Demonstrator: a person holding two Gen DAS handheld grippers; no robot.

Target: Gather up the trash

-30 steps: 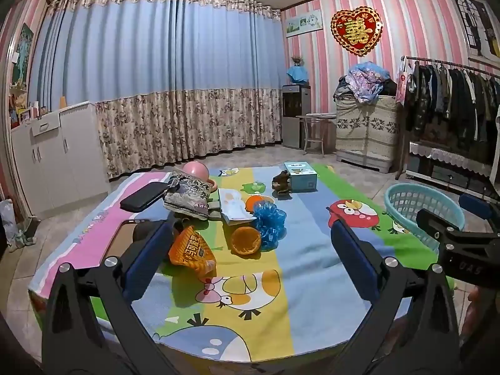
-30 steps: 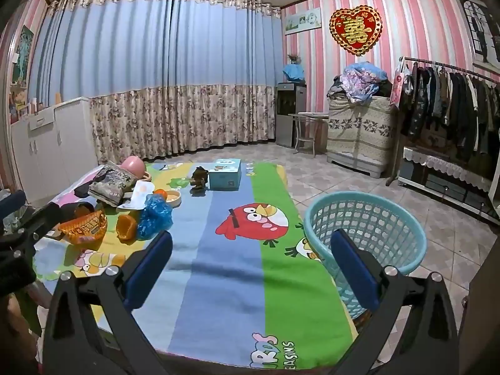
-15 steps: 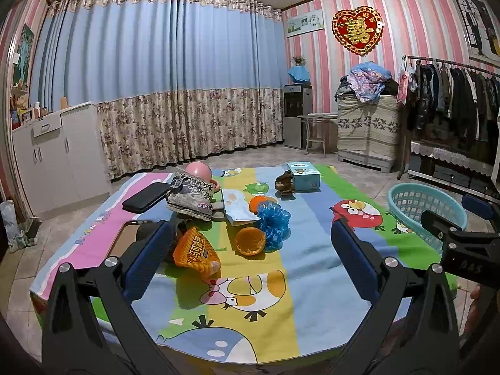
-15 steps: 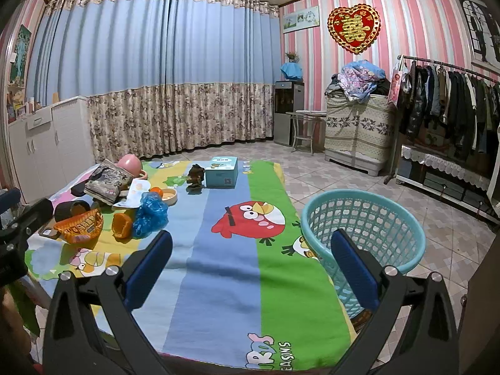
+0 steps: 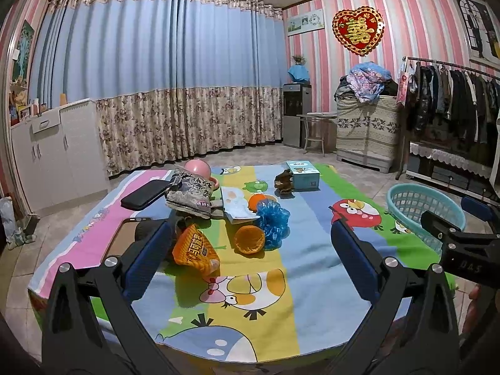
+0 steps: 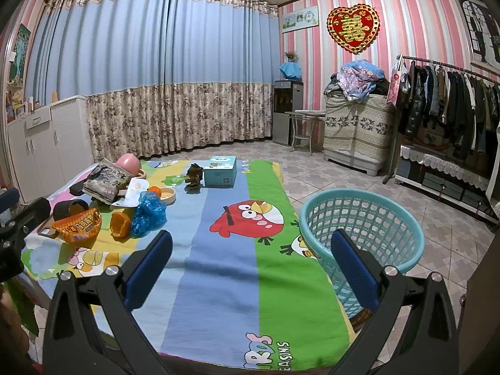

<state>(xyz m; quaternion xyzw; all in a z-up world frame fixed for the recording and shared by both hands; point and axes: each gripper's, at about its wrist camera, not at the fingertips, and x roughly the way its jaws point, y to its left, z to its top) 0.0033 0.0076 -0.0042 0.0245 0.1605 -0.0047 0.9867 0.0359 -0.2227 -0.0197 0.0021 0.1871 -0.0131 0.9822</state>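
Right now both tongs hang released above the near edge of the counter [image 5: 300, 281], jaws spread wide and nothing between them. The left tongs [image 5: 250, 253] face the heap of clutter: the orange snack bag [image 5: 194, 249] lies just beyond the left pad, almost touching it in view, and the orange cup [image 5: 249, 239] lies on its side a little farther in, between the two pads as seen from that camera. Touching the cup on its far right is the crumpled blue plastic bag [image 5: 272, 221]. Behind the snack bag sit a grey printed packet [image 5: 190, 194], a black phone [image 5: 144, 194] and a pink ball [image 5: 198, 168]; farther back stands a light blue box [image 5: 302, 175] with a small brown lump [image 5: 283, 182] beside it.

The right tongs [image 6: 251, 257] point over the bare blue and green stripes of the cartoon cloth, well apart from the snack bag, which lies off to their left. The teal basket [image 6: 359, 215] stands on the floor against the counter's right edge, just behind the right pad.
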